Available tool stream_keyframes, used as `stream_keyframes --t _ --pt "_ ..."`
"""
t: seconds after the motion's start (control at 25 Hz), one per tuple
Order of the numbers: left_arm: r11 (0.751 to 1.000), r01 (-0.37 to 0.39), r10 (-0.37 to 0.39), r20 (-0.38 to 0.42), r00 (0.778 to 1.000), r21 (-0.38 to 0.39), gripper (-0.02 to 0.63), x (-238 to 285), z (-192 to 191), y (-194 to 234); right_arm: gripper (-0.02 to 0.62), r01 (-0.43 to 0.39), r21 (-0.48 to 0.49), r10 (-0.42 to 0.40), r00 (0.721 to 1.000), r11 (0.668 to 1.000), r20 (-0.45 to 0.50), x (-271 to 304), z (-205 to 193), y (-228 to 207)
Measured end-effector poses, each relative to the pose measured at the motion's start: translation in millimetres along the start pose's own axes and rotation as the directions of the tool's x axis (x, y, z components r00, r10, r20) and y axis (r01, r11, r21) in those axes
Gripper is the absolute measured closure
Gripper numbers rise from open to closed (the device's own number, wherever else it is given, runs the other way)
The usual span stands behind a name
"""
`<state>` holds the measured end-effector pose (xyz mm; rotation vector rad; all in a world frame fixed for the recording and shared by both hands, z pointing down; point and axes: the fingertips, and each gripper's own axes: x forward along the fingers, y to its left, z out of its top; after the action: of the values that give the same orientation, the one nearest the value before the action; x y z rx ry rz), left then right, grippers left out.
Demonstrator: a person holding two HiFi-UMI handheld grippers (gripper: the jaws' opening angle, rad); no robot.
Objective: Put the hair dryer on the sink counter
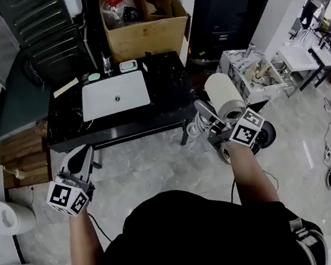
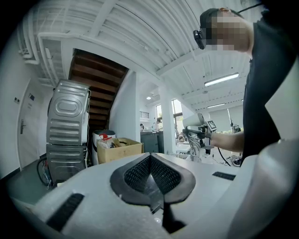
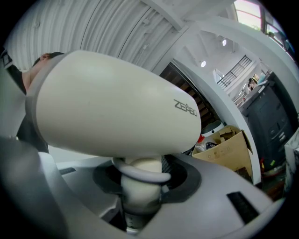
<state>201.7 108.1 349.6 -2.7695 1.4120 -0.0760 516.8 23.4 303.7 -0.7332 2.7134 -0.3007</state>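
Clamping the hair dryer [image 1: 223, 95] by its handle, the right gripper [image 1: 207, 117] holds it above the floor [image 1: 158, 161], near the black sink counter [image 1: 171, 93] and its right front corner. Jaws together, the left gripper [image 1: 80, 157] is empty. A cardboard box [image 1: 143, 38] stands behind the counter.

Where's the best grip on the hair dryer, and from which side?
Grip the hair dryer by its handle, just under the barrel, coming side-on with the barrel above the jaws. The handle is a slim round post; the barrel is far wider. The right gripper holds it so.
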Motion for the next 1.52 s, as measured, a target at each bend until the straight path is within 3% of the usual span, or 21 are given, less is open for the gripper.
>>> stream_keyframes --t 0.68,1.52 --pt "0.999 -0.016 0.017 0.007 1.0 -0.041 0.591 3 -15 19 0.423 0.009 0.027 -0.008 0.999 1.0 -0.04 26 -15 -17" --pt "0.996 0.036 -0.037 -0.005 0.999 -0.086 0.591 25 -40 195 0.423 0.09 0.026 -0.088 0.993 0.996 -0.076 176 -60 -49"
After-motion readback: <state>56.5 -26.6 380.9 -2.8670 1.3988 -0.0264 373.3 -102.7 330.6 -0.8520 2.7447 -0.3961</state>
